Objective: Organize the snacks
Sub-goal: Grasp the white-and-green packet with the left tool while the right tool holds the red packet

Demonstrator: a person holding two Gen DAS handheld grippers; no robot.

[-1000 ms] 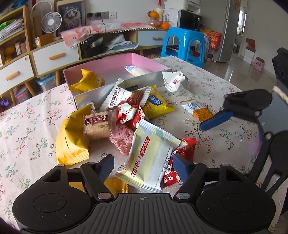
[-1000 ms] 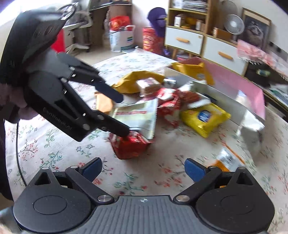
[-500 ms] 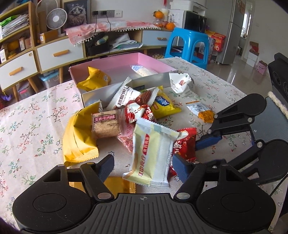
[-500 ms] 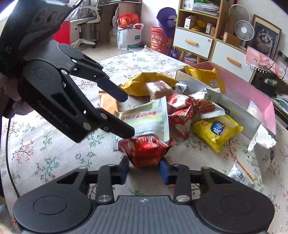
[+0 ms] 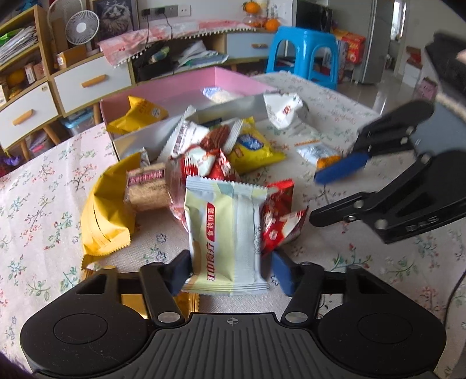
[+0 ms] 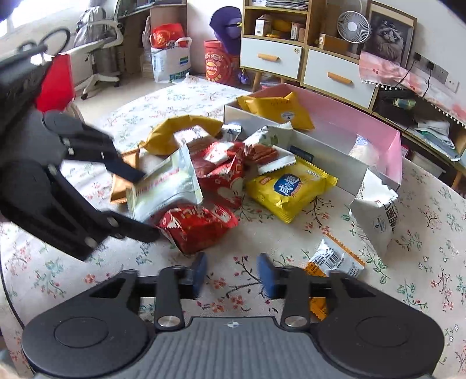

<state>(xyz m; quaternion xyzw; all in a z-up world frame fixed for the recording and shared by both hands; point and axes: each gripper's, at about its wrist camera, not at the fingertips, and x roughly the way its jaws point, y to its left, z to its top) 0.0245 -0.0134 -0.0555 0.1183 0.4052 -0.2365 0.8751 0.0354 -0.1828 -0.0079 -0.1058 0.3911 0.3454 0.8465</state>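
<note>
two packets lie in the far pink box [image 5: 186, 84], most snacks litter the desk [image 6: 422, 262]; left hand-held gripper [image 5: 230, 271] closing on a pale packet [image 5: 224, 233], right hand-held gripper [image 6: 231, 275] opening, empty.

I'm working in a lived-in home: a table under a floral cloth [image 5: 38, 204], a wooden sideboard with white drawers [image 6: 305, 61], a desk fan [image 6: 353, 27], a framed cat portrait [image 6: 388, 38], a blue plastic stool [image 5: 303, 55], a fridge [image 5: 375, 43] and oranges [image 5: 266, 23] behind.
</note>
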